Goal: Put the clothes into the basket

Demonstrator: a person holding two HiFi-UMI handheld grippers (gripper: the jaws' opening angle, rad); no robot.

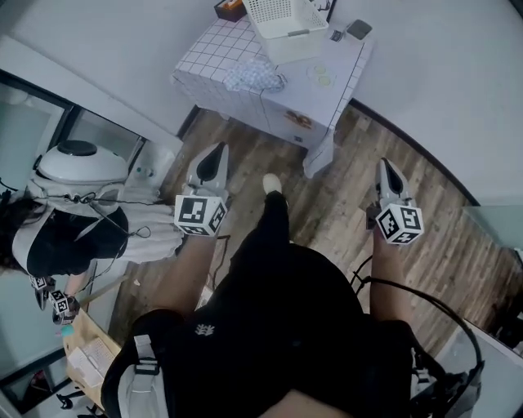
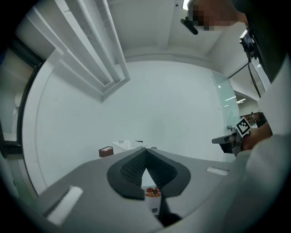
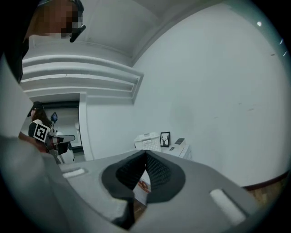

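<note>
Nearest, the left gripper (image 1: 216, 157) at eleven o'clock and the right gripper (image 1: 384, 167) at two o'clock flank the person's forward foot (image 1: 272, 183). Both have their jaws pressed together on nothing. They are carried pointing ahead, probably because nothing is within reach yet. Across the wooden floor (image 1: 327, 204), at twelve o'clock, stands a table (image 1: 214, 55) with a checked cover. A crumpled garment (image 1: 255, 75) lies near its front edge. The white basket (image 1: 286, 20) sits just behind, at one o'clock from the garment, so moving it should need only a short lift. The task looks not yet begun.
</note>
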